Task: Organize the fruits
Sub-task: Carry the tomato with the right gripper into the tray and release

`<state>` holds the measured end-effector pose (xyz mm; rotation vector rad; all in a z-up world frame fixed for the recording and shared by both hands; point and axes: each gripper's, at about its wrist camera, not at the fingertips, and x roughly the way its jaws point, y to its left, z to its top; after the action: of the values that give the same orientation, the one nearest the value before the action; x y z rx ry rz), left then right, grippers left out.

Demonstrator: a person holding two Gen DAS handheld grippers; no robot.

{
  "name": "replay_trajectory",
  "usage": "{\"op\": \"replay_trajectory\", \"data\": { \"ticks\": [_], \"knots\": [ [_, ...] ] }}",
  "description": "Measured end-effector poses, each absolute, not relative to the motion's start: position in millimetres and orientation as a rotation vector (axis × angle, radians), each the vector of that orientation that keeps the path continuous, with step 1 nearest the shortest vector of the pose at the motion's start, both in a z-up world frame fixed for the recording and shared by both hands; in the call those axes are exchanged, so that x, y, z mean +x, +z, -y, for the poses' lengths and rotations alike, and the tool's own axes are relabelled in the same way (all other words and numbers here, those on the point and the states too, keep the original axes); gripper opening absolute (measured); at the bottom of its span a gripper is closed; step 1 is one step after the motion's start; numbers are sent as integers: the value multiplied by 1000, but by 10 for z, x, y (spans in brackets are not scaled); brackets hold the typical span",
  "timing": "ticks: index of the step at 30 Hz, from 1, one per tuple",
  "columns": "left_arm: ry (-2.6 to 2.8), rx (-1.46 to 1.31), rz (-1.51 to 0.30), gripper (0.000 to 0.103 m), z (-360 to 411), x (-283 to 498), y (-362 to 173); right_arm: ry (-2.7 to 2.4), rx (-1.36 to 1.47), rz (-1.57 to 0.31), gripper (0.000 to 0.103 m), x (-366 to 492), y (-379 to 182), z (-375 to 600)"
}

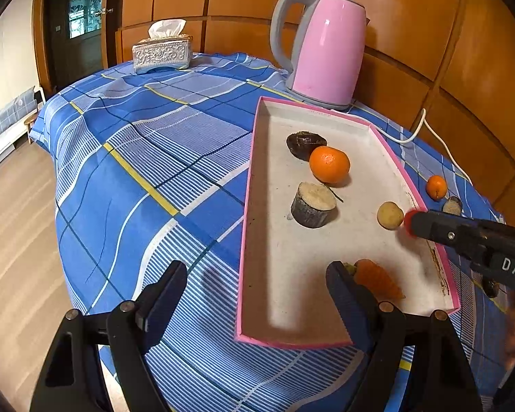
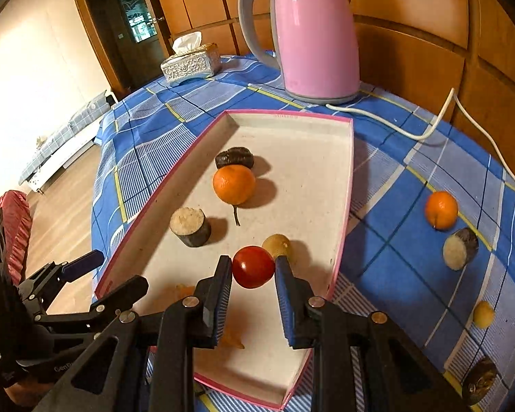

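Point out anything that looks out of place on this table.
Several pieces lie loose on the cloth right of the pink-rimmed tray, not in it: a small orange, a cut dark-skinned chunk and a small yellow fruit.

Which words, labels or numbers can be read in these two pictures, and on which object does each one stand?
"DAS": white letters on the black body of the right gripper, cut off by the picture's edge.
"GenR": pale letters on the left gripper, cut off and only partly legible.
Small print on the far rim of the pink tray: too small to read.
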<state>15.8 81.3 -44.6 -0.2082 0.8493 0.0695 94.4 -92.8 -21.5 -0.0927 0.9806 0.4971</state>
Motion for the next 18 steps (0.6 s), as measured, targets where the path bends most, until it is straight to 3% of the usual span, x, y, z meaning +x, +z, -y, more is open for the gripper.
{"op": "replay_trajectory", "data": {
  "ticks": [6,18],
  "knots": [
    [68,-203,-840,84,-805,146,-427,476,-83,-961,36,855,-168,1022],
    [62,-199,-834,84,-774,124,-404,313,-106,-897,36,487,-46,1557]
  ]
}}
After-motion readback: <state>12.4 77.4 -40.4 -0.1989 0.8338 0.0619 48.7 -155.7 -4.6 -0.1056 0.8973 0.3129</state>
